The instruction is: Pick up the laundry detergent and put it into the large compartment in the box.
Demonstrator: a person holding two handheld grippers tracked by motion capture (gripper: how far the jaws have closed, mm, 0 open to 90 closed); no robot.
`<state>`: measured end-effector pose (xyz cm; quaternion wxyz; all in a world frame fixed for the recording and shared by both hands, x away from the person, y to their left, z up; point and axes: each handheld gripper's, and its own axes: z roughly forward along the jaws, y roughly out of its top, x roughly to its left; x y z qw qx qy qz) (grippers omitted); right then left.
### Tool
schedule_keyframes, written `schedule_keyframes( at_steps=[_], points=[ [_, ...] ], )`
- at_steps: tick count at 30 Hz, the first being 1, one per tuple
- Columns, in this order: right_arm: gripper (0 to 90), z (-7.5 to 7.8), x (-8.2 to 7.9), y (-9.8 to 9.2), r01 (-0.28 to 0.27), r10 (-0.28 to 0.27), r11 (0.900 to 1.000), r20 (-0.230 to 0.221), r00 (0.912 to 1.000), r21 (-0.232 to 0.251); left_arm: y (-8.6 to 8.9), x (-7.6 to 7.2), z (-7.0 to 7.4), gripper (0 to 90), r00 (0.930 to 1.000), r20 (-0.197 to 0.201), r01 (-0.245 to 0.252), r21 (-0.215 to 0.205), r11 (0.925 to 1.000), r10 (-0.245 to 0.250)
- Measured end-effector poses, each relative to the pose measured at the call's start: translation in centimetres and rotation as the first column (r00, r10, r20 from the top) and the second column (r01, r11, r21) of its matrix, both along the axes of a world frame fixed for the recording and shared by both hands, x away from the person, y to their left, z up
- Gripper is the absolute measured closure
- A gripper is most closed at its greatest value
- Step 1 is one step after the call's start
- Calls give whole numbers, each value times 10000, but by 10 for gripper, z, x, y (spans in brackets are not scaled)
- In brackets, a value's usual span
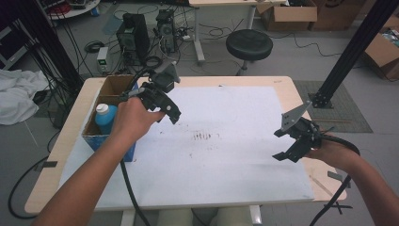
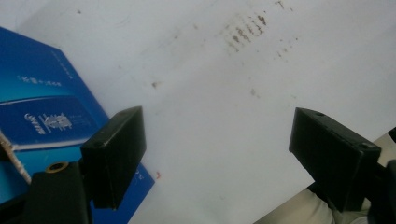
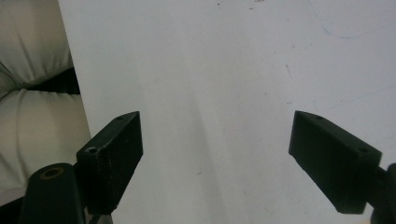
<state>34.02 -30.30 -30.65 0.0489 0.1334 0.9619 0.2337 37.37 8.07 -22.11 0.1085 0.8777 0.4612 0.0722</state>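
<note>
Beside the blue box [image 1: 109, 141], the left gripper [image 1: 164, 104] hovered wide open, empty; well right of it, the right gripper [image 1: 288, 143] gaped empty too.

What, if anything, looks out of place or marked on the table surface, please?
The white sheet carries a patch of brownish smudges near its middle, rows of short streaks, plus scattered specks. The blue box with a bottle in it stands at the left edge. Both the left hand-held gripper and the right hand-held gripper are open and hold nothing.
</note>
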Motion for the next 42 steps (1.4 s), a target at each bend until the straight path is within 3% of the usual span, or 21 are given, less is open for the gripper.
schedule_keyframes(
  at_steps=[10, 17, 28, 42],
  points=[
    [173, 1, 3, 9, -26, 26, 10000, -83, 10000, -67, -23, -5, -8, 196, 9968, 66, 796, 121, 9968, -797],
    [173, 0, 6, 17, -97, 96, 9999, -122, 9999, -89, -35, -3, -17, 197, 9903, -98, 1390, 307, 9898, -1388],
    [173, -2, 11, 22, -109, 107, 9999, -142, 9998, -127, -36, 6, -24, 199, 9868, -87, 1616, 1, 9869, -1616],
    [173, -1, 11, 26, -161, 158, 9997, -196, 9997, -168, -34, 7, -24, 199, 9873, -55, 1588, -46, 9873, -1589]
  ],
)
